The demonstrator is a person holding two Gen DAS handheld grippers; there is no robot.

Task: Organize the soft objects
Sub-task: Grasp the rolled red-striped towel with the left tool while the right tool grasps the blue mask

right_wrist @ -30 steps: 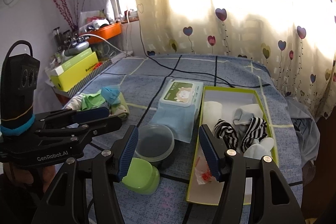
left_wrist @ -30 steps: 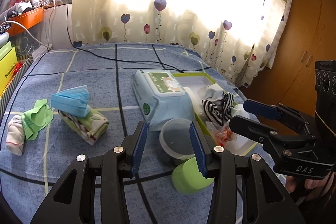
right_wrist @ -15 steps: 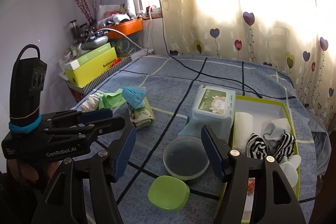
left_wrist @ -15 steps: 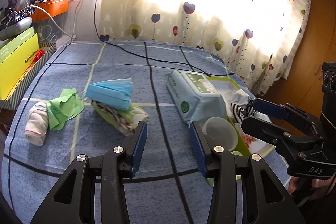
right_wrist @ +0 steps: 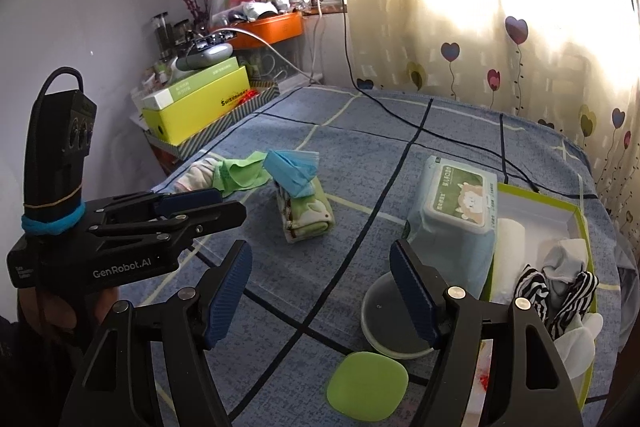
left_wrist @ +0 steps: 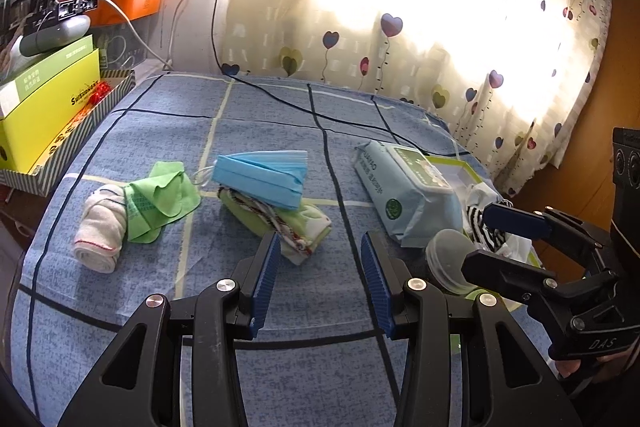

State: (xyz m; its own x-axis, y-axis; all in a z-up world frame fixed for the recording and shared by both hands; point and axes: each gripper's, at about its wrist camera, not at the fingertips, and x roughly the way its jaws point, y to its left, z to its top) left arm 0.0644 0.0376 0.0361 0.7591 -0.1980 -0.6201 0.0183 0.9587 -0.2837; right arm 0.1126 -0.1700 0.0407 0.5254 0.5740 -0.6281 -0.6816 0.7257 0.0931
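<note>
On the blue bedspread lie a rolled white sock (left_wrist: 100, 227), a green cloth (left_wrist: 160, 197), a blue face mask (left_wrist: 262, 177) and under it a folded green patterned towel (left_wrist: 294, 229); they also show in the right wrist view, the towel (right_wrist: 306, 219) and mask (right_wrist: 294, 169). A green-rimmed box (right_wrist: 576, 223) at the right holds striped socks (right_wrist: 560, 293) and white socks. My left gripper (left_wrist: 318, 283) is open and empty, just short of the towel. My right gripper (right_wrist: 320, 291) is open and empty above the bedspread.
A wet-wipes pack (right_wrist: 460, 211) leans by the box. A clear round tub (right_wrist: 384, 319) and its green lid (right_wrist: 366, 391) sit near the right gripper. A yellow box (left_wrist: 44, 107) stands at the left edge. A black cable (left_wrist: 320, 115) crosses the bed.
Both grippers have swung left, away from the tub and box, toward the mask, towel and cloths. Both stay open and empty.
</note>
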